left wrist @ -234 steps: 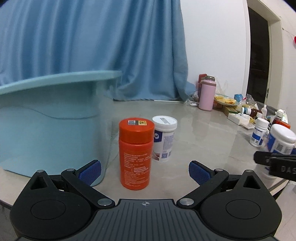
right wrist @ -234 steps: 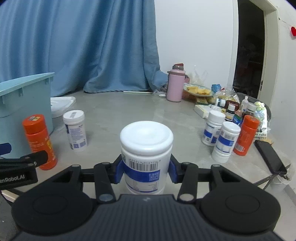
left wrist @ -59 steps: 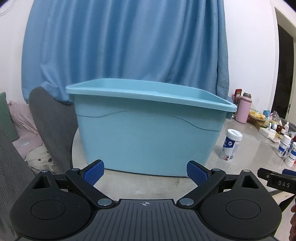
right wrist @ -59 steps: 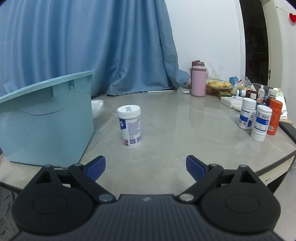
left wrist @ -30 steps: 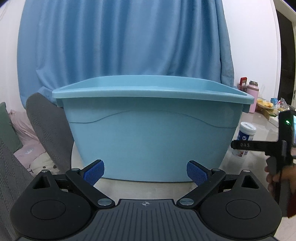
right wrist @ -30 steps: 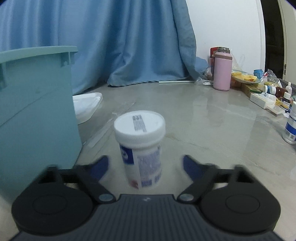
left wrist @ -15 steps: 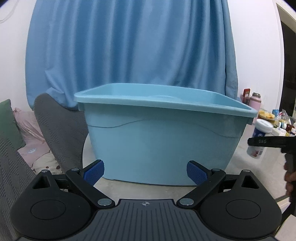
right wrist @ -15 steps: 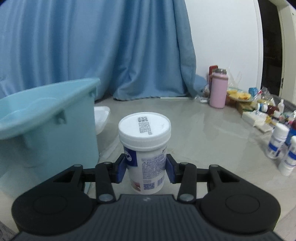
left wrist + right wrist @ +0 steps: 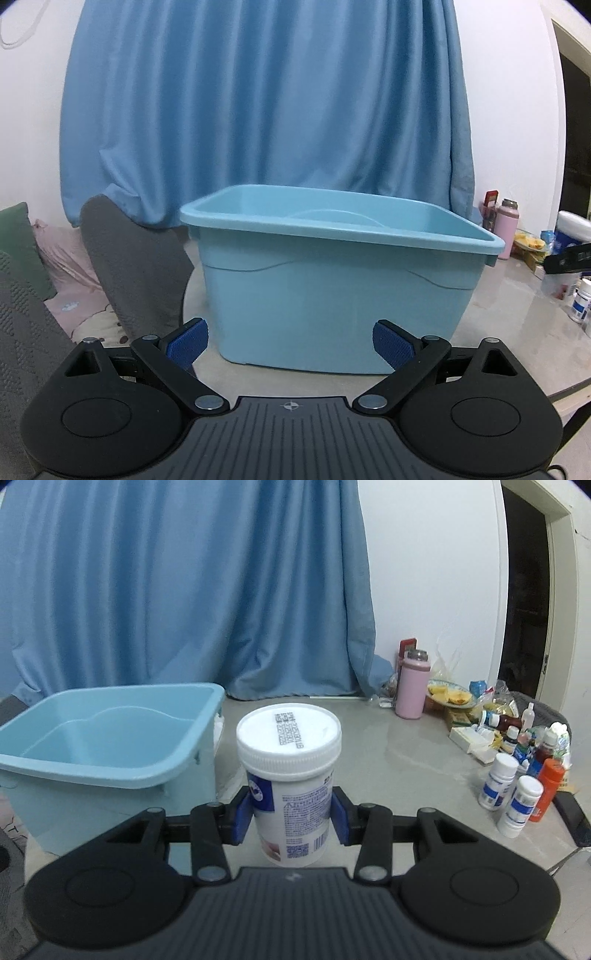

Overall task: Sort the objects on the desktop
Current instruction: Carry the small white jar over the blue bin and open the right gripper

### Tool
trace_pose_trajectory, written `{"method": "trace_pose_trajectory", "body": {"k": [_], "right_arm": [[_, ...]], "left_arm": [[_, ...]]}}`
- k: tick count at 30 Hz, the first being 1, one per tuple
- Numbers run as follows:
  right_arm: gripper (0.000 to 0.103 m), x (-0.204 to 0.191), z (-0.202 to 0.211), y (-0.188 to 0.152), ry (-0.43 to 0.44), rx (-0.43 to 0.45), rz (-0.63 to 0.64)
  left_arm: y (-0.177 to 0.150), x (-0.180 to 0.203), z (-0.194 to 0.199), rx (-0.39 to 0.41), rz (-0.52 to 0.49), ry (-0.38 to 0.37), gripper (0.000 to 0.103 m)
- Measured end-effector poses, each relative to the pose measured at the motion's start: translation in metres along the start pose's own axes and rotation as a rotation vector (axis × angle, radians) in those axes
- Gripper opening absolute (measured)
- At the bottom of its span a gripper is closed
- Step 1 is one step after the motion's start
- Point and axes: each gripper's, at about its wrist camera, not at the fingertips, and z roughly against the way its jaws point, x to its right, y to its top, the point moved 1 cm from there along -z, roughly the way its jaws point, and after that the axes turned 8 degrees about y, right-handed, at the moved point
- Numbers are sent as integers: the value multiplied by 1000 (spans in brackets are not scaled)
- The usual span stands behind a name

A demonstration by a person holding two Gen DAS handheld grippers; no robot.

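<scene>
Right wrist view: the right claw (image 9: 291, 818) grips a white jar (image 9: 290, 782) by its body, one blue pad (image 9: 242, 821) pressed on each side below the ribbed white cap. The jar stands upright between the fingers, its printed lid facing up, and it appears lifted off the grey worktop (image 9: 388, 760), though its base is partly hidden by the claw body. Ahead of the claw and to its left sits a light blue tub (image 9: 110, 746), open at the top, its near corner just beside the left finger; whatever lies at its bottom is not visible. Far ahead to the right stands a pink flask (image 9: 412, 690), and well off to the right a group of small bottles: two white bottles (image 9: 508, 794) with blue labels and an orange bottle (image 9: 548, 790) just beside them. A blue curtain (image 9: 184, 590) hangs behind the worktop.

Left wrist view: the left claw (image 9: 290, 341) is spread wide with nothing between its blue pads (image 9: 186, 339). Straight ahead of it, close, stands the same tub (image 9: 332, 295), its side wall facing the claw and its rim above the pads. At the far right edge, the white jar (image 9: 570, 229) shows with part of the right claw (image 9: 567, 260) below its cap. A grey chair (image 9: 125, 266) stands to the left of the tub.
</scene>
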Motion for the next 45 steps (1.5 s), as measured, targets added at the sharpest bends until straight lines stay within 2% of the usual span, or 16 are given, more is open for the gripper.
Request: {"method": "trace_pose_trajectory", "body": {"k": [12,25,34,41,45], "right_arm": [[44,-30,37,33,97,73,60],[44,-72,6,67,234,115,113],[44,-106,-37,78,300,73,143],[44,-127,-67,63,343,-11,167],[45,-134,-77,58,335,-52,168]], "left_arm": [[8,-21,9,-24,36,73,97],[20,-37,2,-30,63,138,97],[26,-44,-12,-46,83,178,97],[26,-46,-18,-67,86,196,97],[24,-47,-20,-75,90,201,97]]}}
